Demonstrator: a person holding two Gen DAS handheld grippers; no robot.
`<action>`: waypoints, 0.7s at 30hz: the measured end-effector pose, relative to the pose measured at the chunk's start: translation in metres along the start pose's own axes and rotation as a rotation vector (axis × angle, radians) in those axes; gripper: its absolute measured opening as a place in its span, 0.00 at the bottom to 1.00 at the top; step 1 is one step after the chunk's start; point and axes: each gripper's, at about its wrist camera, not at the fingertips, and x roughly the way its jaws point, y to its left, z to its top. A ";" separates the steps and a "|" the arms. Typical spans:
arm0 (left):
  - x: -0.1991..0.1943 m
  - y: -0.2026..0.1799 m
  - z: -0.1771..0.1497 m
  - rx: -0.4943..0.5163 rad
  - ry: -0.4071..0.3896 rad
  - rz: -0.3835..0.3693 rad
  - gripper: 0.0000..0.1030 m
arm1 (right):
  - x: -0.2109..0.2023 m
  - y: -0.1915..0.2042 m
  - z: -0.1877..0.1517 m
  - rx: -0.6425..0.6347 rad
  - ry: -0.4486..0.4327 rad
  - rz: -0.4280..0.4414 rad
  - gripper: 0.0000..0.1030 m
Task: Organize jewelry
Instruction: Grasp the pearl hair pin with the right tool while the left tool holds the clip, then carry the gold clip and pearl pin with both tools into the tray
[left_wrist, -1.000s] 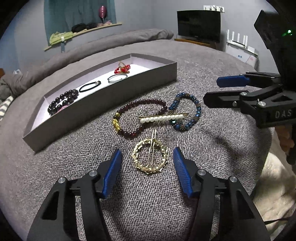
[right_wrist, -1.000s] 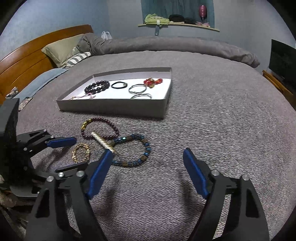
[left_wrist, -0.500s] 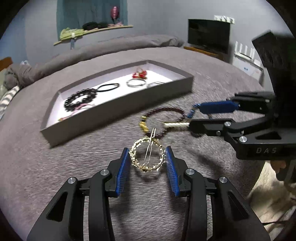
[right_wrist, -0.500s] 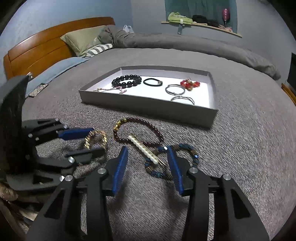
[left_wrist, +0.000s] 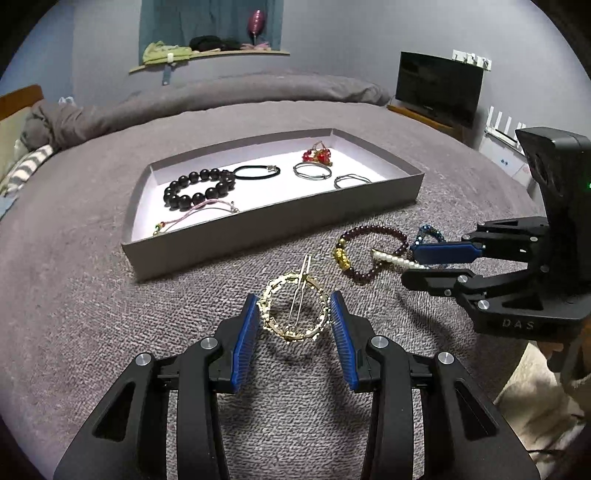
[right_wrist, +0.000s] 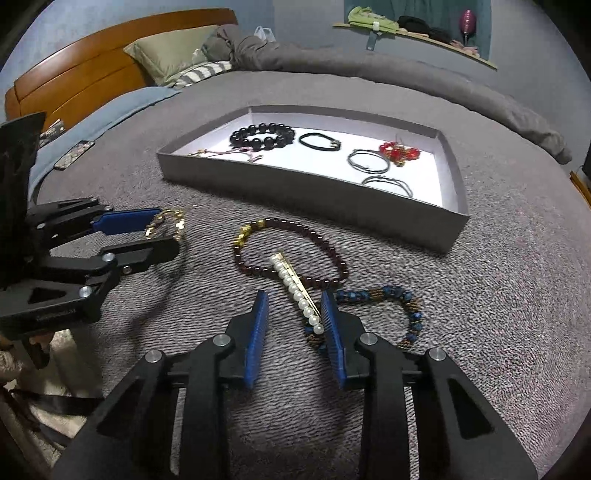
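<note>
The only legible writing I can read is the raised lettering "DAS" on the black body of the right gripper (left_wrist: 439, 264); in the left wrist view it sits at the right edge of frame. My left gripper (left_wrist: 294, 316) has its blue pads touching both sides of the round gold openwork hair ring with a centre pin (left_wrist: 293, 312), so it is closed on that ring, which appears slightly raised above its shadow on the grey knitted bedspread (left_wrist: 74, 314). My right gripper is narrowed but not closed: the pearl-studded gold bar clip (right_wrist: 295, 291) lies between its pads, with the right pad at the clip's lower end and a clear gap to the left pad. The clip rests across the dark red beaded bracelet with gold beads (right_wrist: 291, 254) and beside the blue and bronze beaded bracelet (right_wrist: 399, 310). The shallow grey cardboard tray with a white floor (left_wrist: 280, 225) stands just beyond, its near wall facing both grippers; it contains a black bead bracelet (left_wrist: 199, 188) and several smaller pieces. Bare bedspread separates the loose pieces from the tray wall.
</note>
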 end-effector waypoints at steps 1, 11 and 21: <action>0.000 0.000 0.000 -0.001 0.000 -0.001 0.40 | 0.000 0.001 0.001 -0.004 0.001 -0.002 0.29; -0.002 0.008 0.000 -0.016 -0.001 0.001 0.40 | 0.011 0.013 0.001 -0.087 0.044 -0.064 0.14; -0.008 0.009 0.003 -0.023 -0.015 -0.024 0.40 | -0.015 0.002 0.010 -0.013 -0.047 -0.053 0.08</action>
